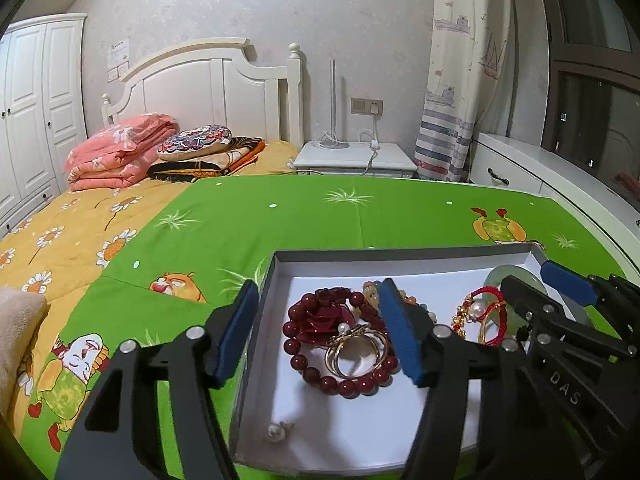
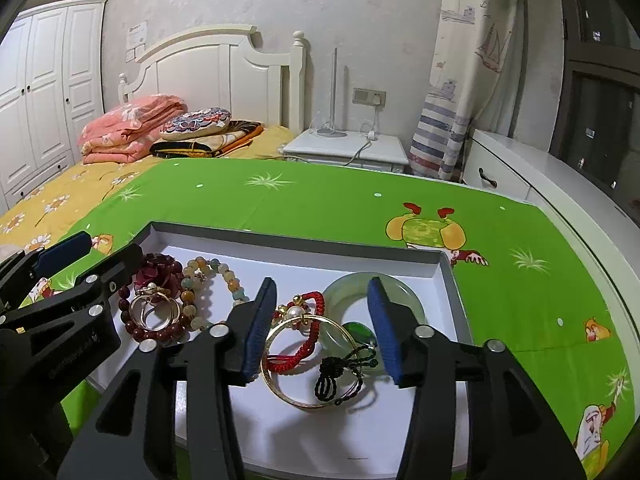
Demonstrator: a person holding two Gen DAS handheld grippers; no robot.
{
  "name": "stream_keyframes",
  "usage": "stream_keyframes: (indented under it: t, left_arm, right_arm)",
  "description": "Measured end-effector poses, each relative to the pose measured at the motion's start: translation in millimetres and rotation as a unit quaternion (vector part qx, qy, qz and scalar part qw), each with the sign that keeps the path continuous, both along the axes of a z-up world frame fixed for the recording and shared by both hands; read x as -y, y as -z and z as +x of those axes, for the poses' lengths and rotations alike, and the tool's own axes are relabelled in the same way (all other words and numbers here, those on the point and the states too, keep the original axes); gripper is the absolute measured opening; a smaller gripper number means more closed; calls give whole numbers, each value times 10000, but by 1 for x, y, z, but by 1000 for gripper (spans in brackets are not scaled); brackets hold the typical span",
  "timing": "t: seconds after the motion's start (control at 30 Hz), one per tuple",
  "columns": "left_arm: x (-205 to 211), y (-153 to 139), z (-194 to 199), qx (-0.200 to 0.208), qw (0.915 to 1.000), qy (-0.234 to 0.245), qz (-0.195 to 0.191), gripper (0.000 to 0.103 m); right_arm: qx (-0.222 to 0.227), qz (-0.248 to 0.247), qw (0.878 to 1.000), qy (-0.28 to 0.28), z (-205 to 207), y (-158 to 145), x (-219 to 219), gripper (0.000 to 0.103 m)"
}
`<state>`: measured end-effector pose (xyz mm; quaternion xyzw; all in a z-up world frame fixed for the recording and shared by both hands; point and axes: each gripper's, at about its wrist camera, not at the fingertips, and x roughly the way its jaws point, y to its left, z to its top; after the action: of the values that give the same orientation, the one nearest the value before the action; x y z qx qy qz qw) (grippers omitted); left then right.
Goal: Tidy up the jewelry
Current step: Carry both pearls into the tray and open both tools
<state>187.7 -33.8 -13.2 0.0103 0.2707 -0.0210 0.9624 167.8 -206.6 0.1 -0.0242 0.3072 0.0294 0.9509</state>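
White headboard — nightstand beside.

My left gripper is level and pointed forward, jaws spread wide, nothing between the blue pads. Its left finger sits lower and outboard; its right finger reaches further ahead. My right gripper holds a matching forward pose beside it, jaws likewise parted and empty, both pads angled inward toward the tips. In the right wrist view, the left gripper enters from the left edge, tilted across the frame. In the left wrist view, the right gripper enters from the right edge. The two units are near each other, not touching.
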Motion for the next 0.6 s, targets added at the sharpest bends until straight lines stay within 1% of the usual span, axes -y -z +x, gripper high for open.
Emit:
stream_keyframes:
  t: [0.03, 0.1, 0.17, 0.27, 0.3, 0.33, 0.37, 0.43, 0.47, 0.53, 0.6]
  left_arm:
    - [0, 0, 0, 13, 10000, -1, -5, 64]
    - [0, -2, -2, 30, 10000, 0, -22, 68]
    - [1, -3, -3, 61, 10000, -9, -35, 77]
    - [0, -6, -6, 132, 9999, -71, -47, 82]
    - [-1, -7, -8, 146, 9998, -81, -61, 83]
    - [-2, -8, -9, 164, 9998, -100, -73, 87]
    - [-4, -9, -10, 198, 9997, -139, -84, 91]
    - [-7, -12, -12, 243, 9995, -172, -93, 97]
    - [-8, -14, -14, 271, 9995, -150, -90, 98]
    - [-11, -20, -16, 330, 9993, -144, -54, 98]
    - [-13, -28, -18, 391, 9991, -162, -12, 98]
  right_arm:
    - [12, 11, 10000, 0, -1, -1, 0, 49]
    - [18, 17, 10000, -6, -1, -1, 0, 56]
    - [33, 31, 10000, -8, -2, -1, 1, 61]
    - [32, 41, 10000, 72, -5, -3, 2, 65]
    - [43, 50, 9999, 106, -6, -4, 3, 69]
    - [66, 61, 9998, 156, -8, -5, 5, 71]
    - [85, 75, 9997, 194, -10, -6, 7, 76]
    - [86, 111, 9996, 240, -11, -7, 12, 82]
    - [48, 119, 9996, 270, -10, -9, 14, 85]
    - [-64, 73, 9996, 272, -9, -12, 15, 85]
    - [-59, 35, 9997, 234, -12, -16, 14, 85]
